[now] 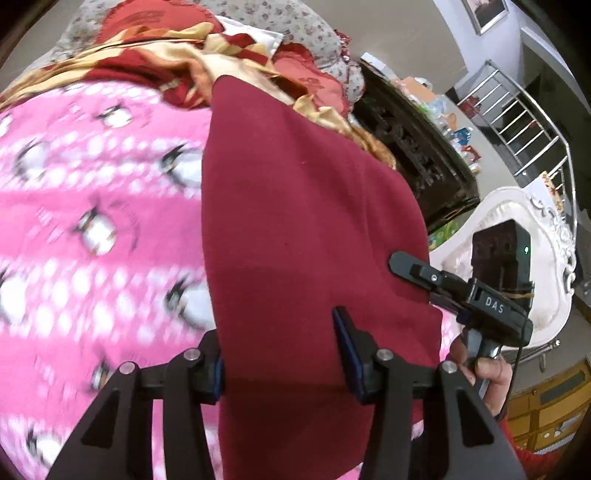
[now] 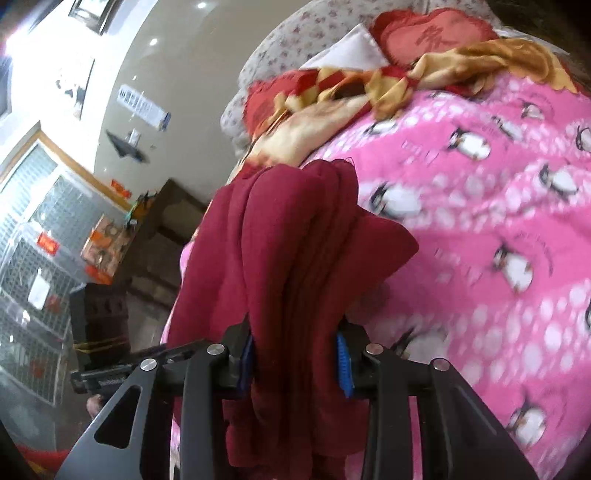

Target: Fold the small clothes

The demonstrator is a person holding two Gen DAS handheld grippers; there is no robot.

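A maroon garment hangs lifted over the pink penguin blanket. My left gripper is shut on its near edge, and the cloth fills the gap between the blue pads and spreads flat ahead. In the right wrist view the same garment is bunched into folds, with my right gripper shut on the bundle. The right gripper also shows in the left wrist view, at the cloth's right edge, with a hand on its handle. The left gripper's body shows at the lower left of the right wrist view.
The pink blanket covers the bed. A crumpled red and gold blanket and floral pillows lie at the far end. Dark carved furniture, a white ornate chair and a metal railing stand beside the bed.
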